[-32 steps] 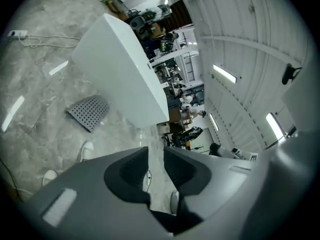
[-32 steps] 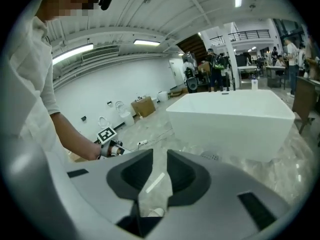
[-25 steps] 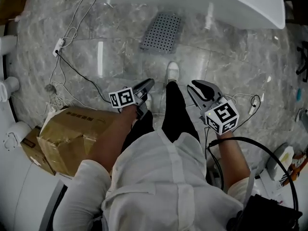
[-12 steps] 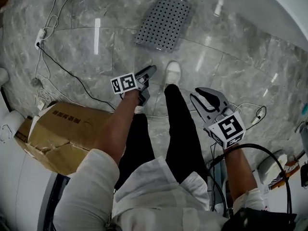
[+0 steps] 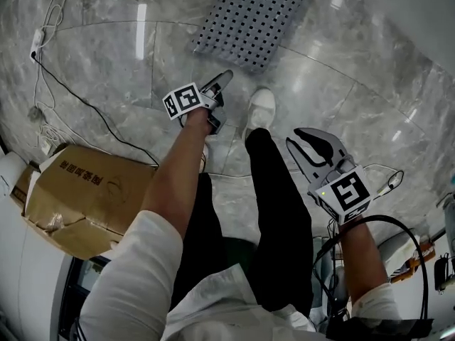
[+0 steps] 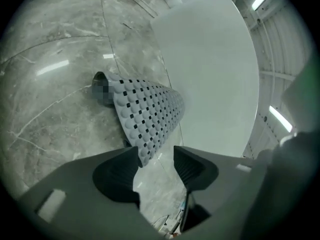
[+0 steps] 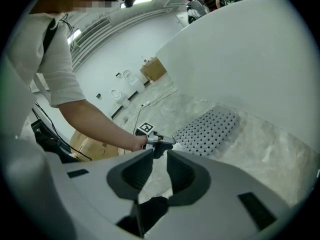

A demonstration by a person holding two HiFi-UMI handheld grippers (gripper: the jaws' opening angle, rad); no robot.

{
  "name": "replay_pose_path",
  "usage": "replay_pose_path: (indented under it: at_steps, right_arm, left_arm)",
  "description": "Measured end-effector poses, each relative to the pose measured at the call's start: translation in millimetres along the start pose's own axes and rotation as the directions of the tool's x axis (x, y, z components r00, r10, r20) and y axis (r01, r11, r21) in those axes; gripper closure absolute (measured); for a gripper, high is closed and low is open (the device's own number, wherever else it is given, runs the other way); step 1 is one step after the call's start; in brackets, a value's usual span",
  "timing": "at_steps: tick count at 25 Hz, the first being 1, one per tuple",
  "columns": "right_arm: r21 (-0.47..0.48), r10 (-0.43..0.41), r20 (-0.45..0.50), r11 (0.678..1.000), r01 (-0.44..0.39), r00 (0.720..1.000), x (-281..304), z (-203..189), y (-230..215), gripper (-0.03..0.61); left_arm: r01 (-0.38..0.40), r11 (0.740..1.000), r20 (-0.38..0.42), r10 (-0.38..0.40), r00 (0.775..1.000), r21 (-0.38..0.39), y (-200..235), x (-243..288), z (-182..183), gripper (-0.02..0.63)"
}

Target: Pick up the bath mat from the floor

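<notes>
Approaching the bath mat (image 5: 252,21), still on the floor (image 5: 106,69) but nearer than a second ago; left gripper (image 5: 222,84) leads, jaws opening with nothing between them, so the pick-up seems next; right gripper (image 5: 313,142) trails, jaws slightly parted, empty

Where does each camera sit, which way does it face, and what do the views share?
Head view: on the person's head, looking steeply down at the floor; both arms, legs, left gripper and right gripper show.
Left gripper view: rides that gripper, looks along its opening, empty jaws at the bath mat and white tub.
Right gripper view: rides that gripper, faces the mat past open jaws; left forearm shows.
Shared: all see the mat.
</notes>
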State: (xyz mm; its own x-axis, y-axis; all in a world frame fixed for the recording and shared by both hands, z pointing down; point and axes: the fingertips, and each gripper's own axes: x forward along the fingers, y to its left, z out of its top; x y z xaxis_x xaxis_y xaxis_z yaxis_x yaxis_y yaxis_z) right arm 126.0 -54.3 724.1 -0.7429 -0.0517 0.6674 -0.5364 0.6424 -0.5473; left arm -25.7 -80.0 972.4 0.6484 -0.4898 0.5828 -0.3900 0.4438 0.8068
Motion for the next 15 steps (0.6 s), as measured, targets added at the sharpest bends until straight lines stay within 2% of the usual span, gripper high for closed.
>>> replay_pose_path:
  at_steps: [9,12,15]
  right_arm:
    - [0.035,0.011,-0.054,0.999,-0.009,0.998,29.2,-58.5,-17.8,0.494]
    - [0.033,0.010,-0.078,0.999,-0.007,0.997,37.9,-69.3,-24.6,0.494]
    - [0.046,0.012,-0.084,0.999,-0.008,0.996,46.9,-70.4,-26.1,0.494]
  left_arm:
    - [-0.007,0.999,0.091,0.011,0.996,-0.046,66.5,43.5,33.8,0.367]
    - [0.027,0.998,0.126,-0.019,0.992,-0.062,72.0,58.5,46.6,0.357]
    - [0.055,0.997,0.124,-0.047,0.991,-0.060,70.4,72.0,52.5,0.356]
